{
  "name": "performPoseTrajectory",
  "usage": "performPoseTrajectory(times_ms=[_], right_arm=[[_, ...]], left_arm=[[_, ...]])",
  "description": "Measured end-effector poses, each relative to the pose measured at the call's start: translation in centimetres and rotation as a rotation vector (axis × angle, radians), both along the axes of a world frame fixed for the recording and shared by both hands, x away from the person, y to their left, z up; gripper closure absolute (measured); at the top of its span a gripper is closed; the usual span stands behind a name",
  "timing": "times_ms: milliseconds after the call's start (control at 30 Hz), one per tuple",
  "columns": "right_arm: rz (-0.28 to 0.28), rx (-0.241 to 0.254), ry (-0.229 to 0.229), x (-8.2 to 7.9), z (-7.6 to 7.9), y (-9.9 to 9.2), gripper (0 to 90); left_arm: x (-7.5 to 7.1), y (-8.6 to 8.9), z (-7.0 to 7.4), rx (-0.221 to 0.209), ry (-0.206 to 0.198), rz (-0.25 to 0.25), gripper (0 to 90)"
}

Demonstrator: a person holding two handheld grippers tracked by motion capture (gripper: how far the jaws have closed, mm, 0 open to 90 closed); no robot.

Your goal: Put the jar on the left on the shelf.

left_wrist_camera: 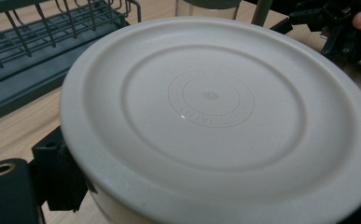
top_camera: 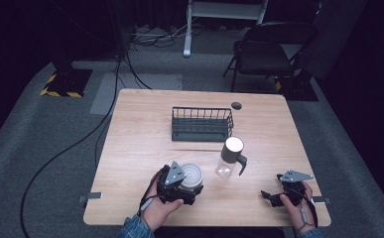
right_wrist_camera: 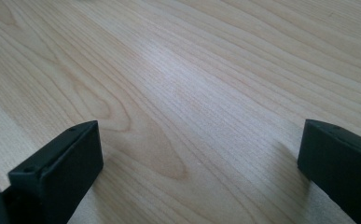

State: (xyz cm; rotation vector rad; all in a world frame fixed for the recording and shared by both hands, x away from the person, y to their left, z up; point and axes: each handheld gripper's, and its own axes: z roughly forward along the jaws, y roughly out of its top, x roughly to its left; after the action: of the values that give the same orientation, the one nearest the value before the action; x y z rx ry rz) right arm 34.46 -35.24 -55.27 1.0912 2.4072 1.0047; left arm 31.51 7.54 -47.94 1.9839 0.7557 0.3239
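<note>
Left gripper (top_camera: 192, 191) clamped on cream bowl (left_wrist_camera: 215, 116) upside down at table (top_camera: 145, 144) front, right gripper (top_camera: 268, 197) jaws wide over bare wood, dispenser (top_camera: 230, 157) between, rack (top_camera: 202, 124) behind.

On the light wooden table (top_camera: 145, 148) there is one dark wire dish rack (top_camera: 202, 124), one round cream plastic container (top_camera: 193, 175), and one clear glass dispenser bottle with a dark handle (top_camera: 230, 157). Two black grippers, left (top_camera: 192, 191) and right (top_camera: 268, 197). One black folding chair (top_camera: 266, 49) stands behind.
</note>
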Motion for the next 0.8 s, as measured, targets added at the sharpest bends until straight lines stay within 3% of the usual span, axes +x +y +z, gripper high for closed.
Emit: performPoseTrajectory(times_ms=[433,800], right_arm=[[0.000,0.000,0.000,0.0,0.0,0.0,0.0],[0.000,0.000,0.000,0.0,0.0,0.0,0.0]], left_arm=[[1.3,-0.7,2.2,0.026,-0.041,-0.023,9.3],[2.5,-1.0,3.7,0.020,-0.055,-0.029,9.3]])
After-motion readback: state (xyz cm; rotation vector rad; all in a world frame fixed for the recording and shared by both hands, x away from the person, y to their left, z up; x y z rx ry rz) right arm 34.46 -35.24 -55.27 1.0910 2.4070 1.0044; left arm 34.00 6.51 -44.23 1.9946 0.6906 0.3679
